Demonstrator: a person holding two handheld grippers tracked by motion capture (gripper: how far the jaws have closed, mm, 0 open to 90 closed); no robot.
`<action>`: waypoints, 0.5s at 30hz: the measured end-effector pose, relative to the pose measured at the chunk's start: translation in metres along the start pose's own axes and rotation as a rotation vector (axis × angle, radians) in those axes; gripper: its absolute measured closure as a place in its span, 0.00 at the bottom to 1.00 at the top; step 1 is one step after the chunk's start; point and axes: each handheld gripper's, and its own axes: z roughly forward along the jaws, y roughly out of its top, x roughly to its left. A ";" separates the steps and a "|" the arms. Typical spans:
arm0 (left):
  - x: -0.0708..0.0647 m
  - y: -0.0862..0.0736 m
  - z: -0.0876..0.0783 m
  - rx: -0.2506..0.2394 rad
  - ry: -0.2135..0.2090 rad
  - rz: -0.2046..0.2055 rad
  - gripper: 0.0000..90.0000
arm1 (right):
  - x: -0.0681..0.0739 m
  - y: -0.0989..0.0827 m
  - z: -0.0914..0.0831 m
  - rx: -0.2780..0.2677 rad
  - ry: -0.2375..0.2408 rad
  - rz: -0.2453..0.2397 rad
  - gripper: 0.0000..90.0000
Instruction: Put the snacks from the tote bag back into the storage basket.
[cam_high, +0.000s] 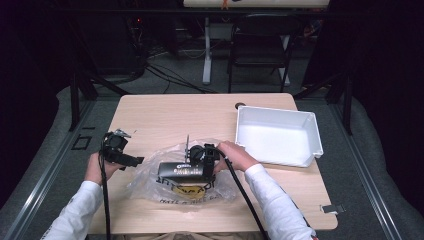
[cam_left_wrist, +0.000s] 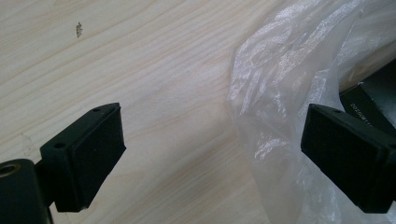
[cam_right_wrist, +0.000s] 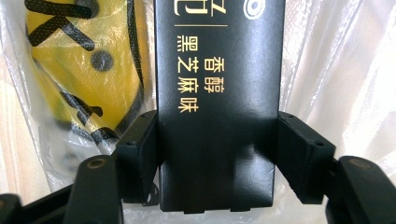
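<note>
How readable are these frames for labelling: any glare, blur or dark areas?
High view: soft, room behind the table nearly black. Left gripper view: sharp wood grain, bright glare on the plastic bag. Right gripper view: gold print on the black box legible, bag washed out at the edges.

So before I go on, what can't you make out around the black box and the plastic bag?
- Long black cardboard box: far end cut off by the right gripper view's top edge.
- Yellow packet: print blurred behind the clear plastic bag.
- Right gripper: jaws flank the box; contact unclear.
</note>
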 end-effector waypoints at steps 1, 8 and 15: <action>0.000 0.000 0.000 0.001 0.000 0.000 0.07 | 0.000 0.000 0.000 -0.002 0.002 -0.002 0.41; 0.001 0.000 0.000 -0.001 0.002 0.000 0.07 | -0.001 -0.003 -0.006 -0.033 0.014 0.003 0.42; 0.000 0.000 0.000 0.001 0.003 0.001 0.07 | 0.000 -0.006 -0.020 -0.060 0.010 0.010 0.42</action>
